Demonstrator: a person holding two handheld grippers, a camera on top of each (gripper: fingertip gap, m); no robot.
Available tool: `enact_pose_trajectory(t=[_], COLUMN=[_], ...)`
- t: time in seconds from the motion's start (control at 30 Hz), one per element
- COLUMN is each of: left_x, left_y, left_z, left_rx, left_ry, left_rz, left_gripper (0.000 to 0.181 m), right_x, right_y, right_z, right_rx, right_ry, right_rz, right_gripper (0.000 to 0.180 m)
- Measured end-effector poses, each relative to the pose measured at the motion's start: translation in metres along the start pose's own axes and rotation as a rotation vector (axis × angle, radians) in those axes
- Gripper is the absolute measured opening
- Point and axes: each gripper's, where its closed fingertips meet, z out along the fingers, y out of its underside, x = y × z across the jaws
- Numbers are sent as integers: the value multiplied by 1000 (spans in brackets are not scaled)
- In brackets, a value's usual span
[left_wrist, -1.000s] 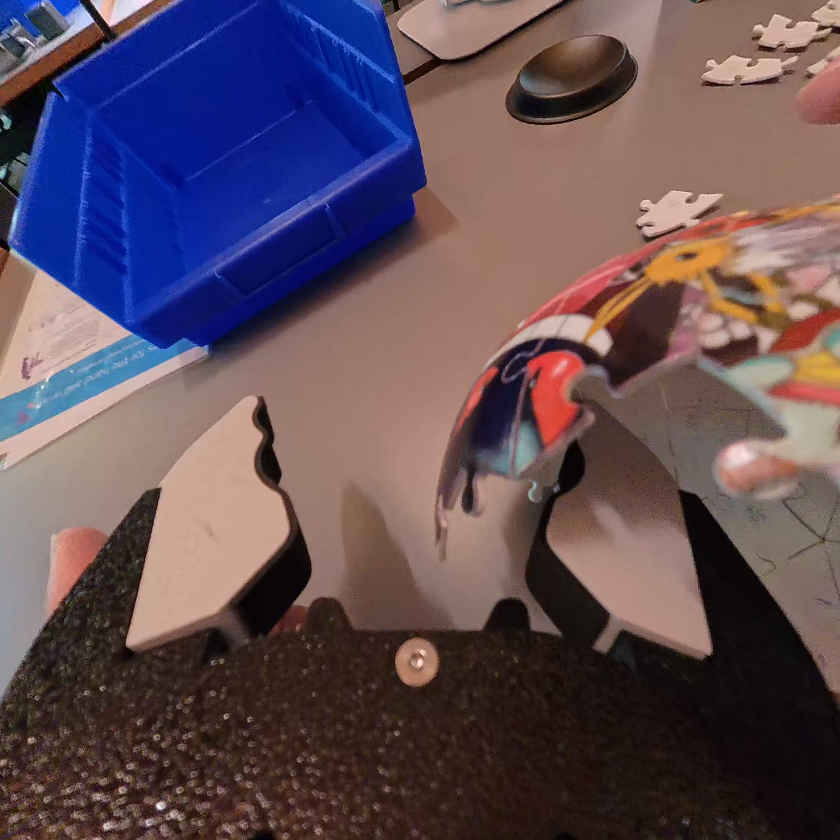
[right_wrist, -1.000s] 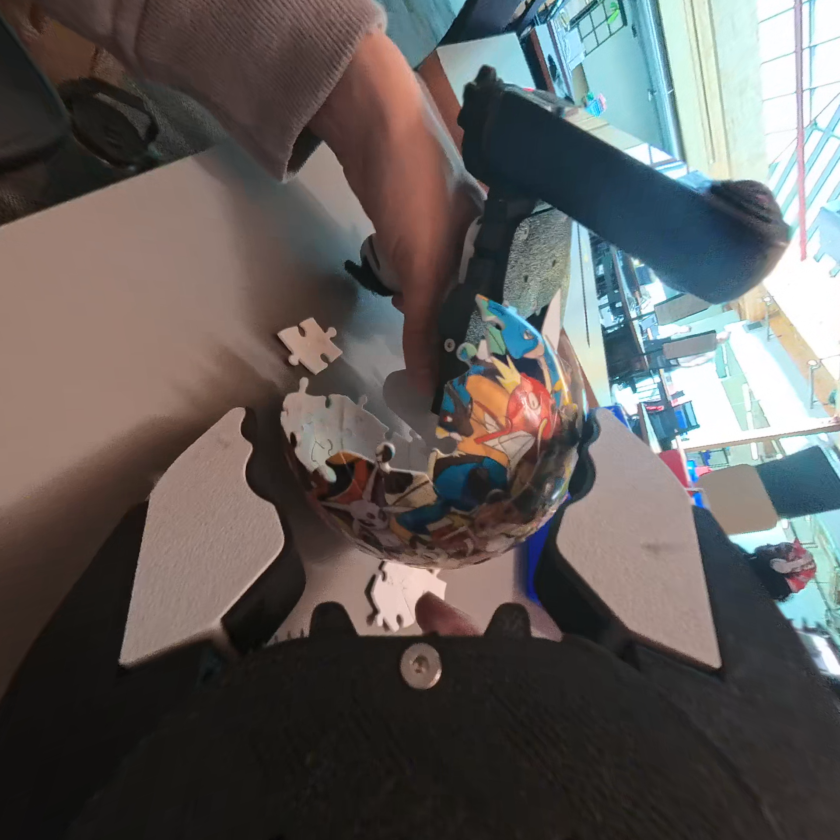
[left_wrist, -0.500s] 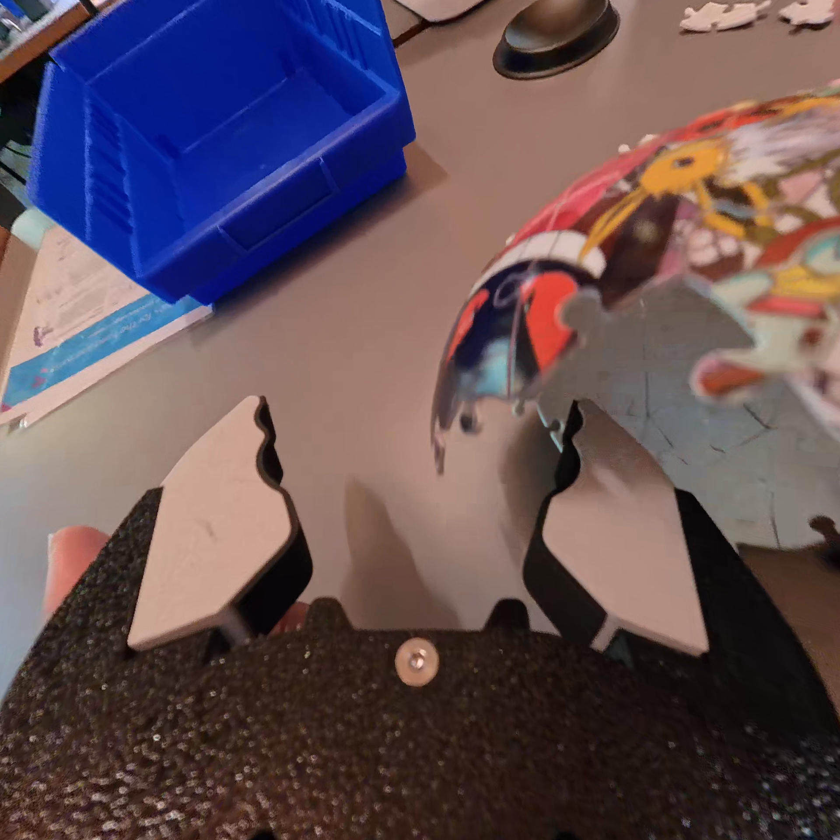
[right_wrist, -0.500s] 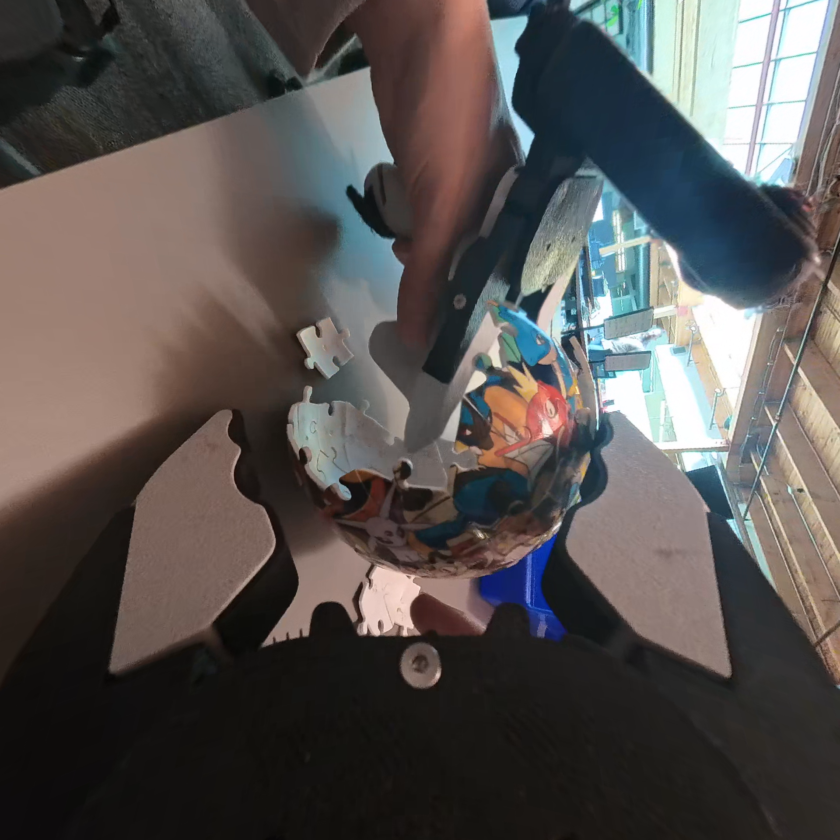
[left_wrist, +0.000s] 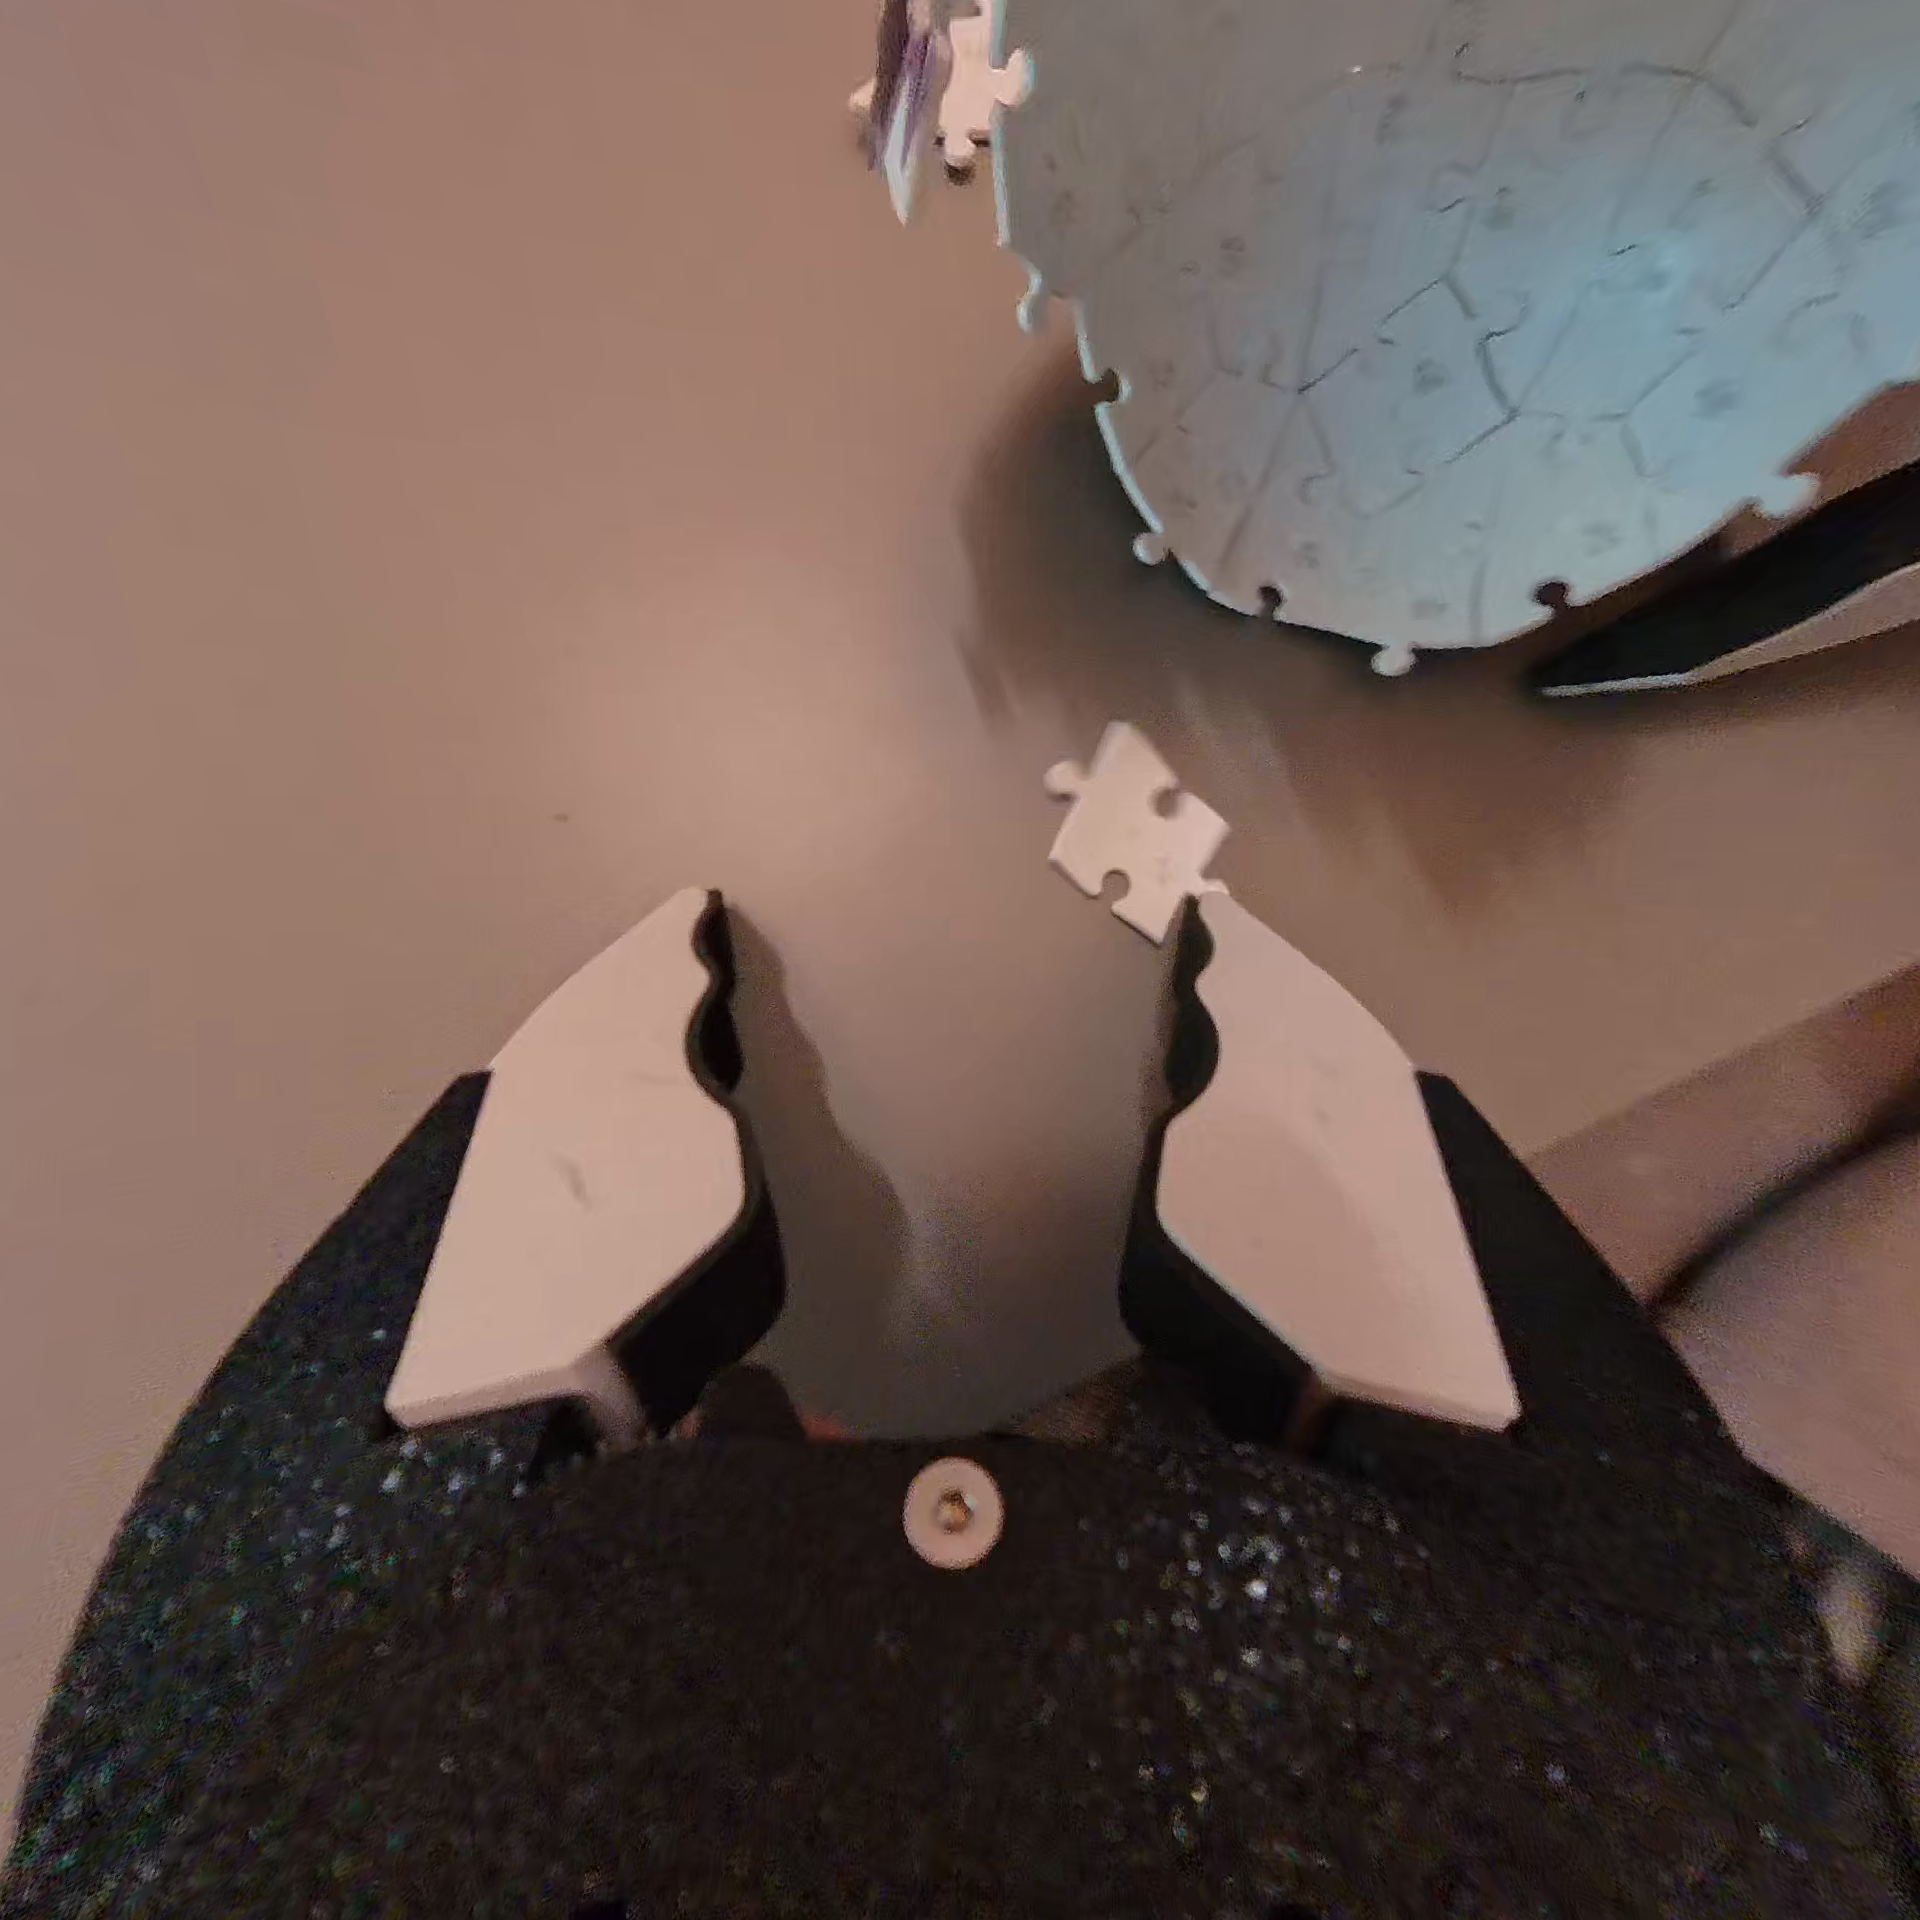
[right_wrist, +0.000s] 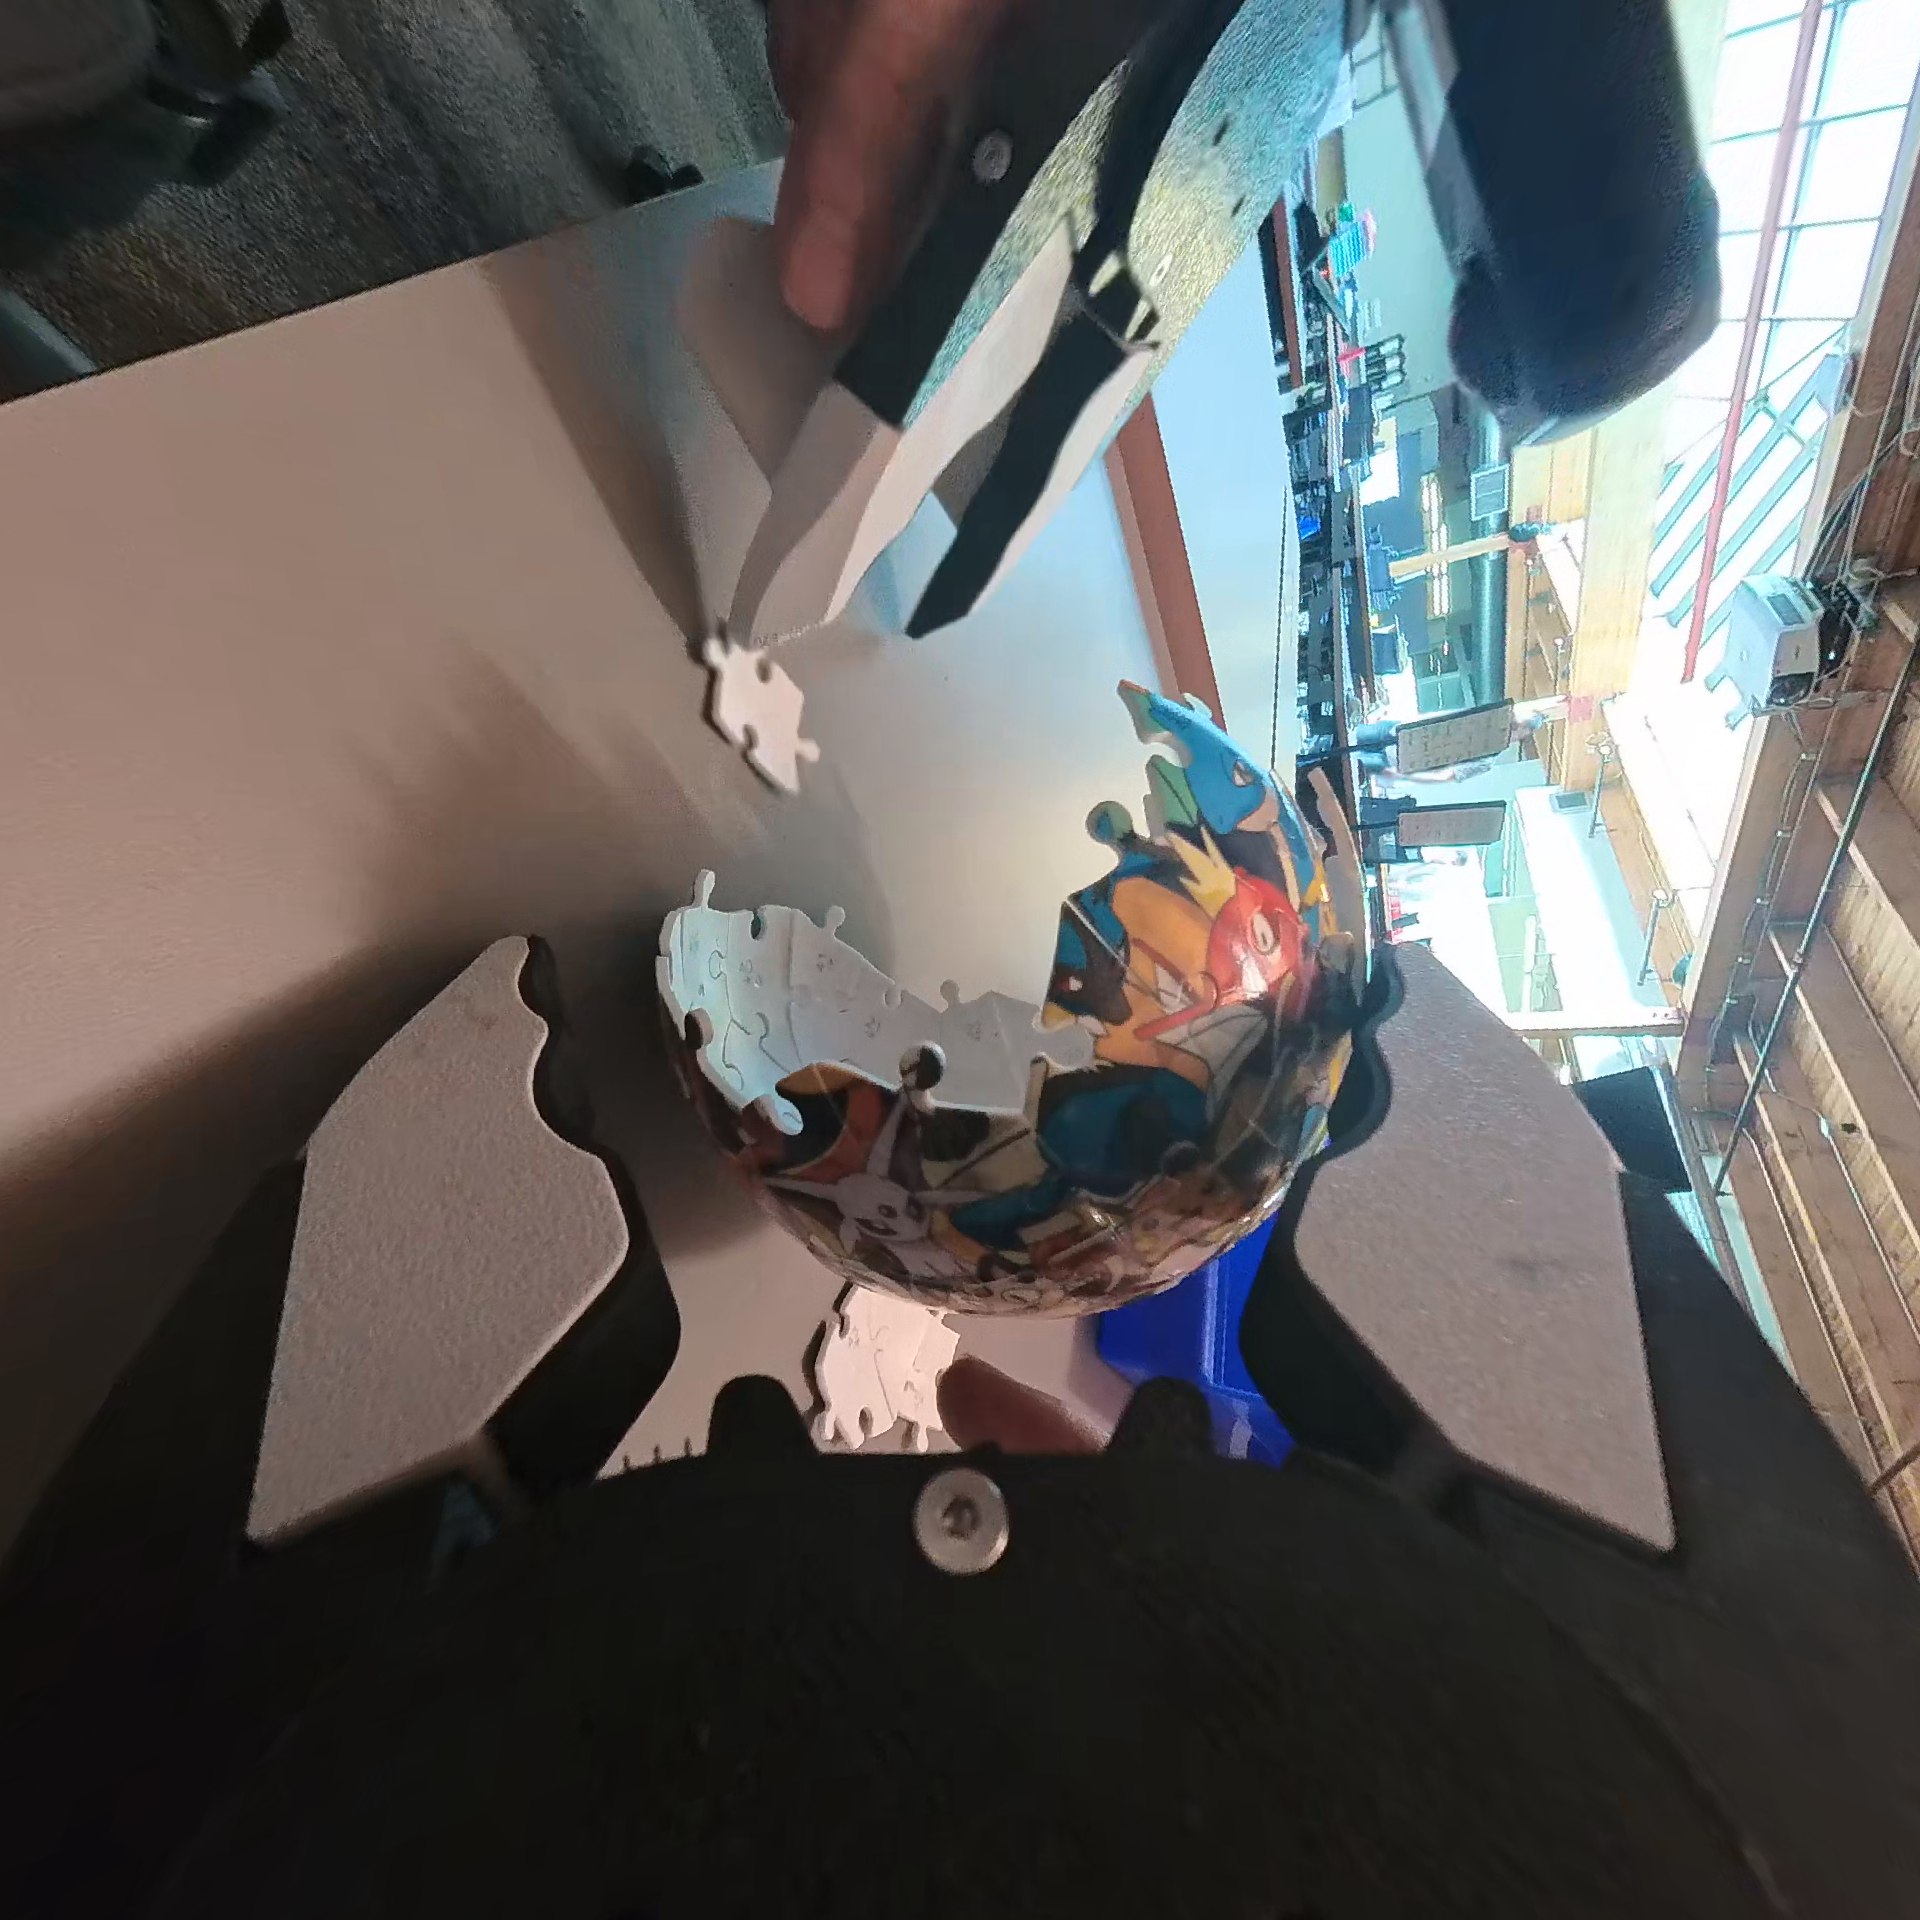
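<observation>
We are finding the loose puzzle piece (left_wrist: 1135, 830) lying flat on the desk (left_wrist: 436, 499), touching the right-hand tip of the left gripper (left_wrist: 951, 914), whose fingers are standing apart and empty, while the right gripper (right_wrist: 961, 961), fingers also apart, is cradling the half-built puzzle ball (right_wrist: 1091, 1091) farther right.

My claw (left_wrist: 951, 909) is open above the grey table (left_wrist: 416, 468), with nothing between its fingers. A white puzzle piece (left_wrist: 1135, 828) lies flat at the tip of my right finger (left_wrist: 1299, 1143). In the upper right of the frame is the pale inside of a curved puzzle shell (left_wrist: 1455, 312).
</observation>
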Motion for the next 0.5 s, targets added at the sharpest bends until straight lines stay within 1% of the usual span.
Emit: enact_pose_trajectory(t=[0.03, 0.13, 0.3, 0.47, 0.5], left_x=[5, 8, 13, 5, 3], left_y=[1, 0, 6, 0, 0], left_z=[-3, -10, -2, 3, 3], left_rx=[-13, -23, -51, -9, -4], left_ry=[31, 37, 51, 9, 4], left_rz=[-35, -109, 1, 42, 53], left_gripper=[76, 70, 56, 30, 28], right_x=[0, 0, 0, 0, 0], right_y=[0, 0, -1, -1, -1], right_z=[0, 1, 1, 1, 1], right_rx=[-1, -6, -7, -6, -5], right_ry=[1, 1, -1, 1, 1], right_rz=[-3, -9, -18, -21, -19], right_gripper=[138, 138, 138, 137, 137])
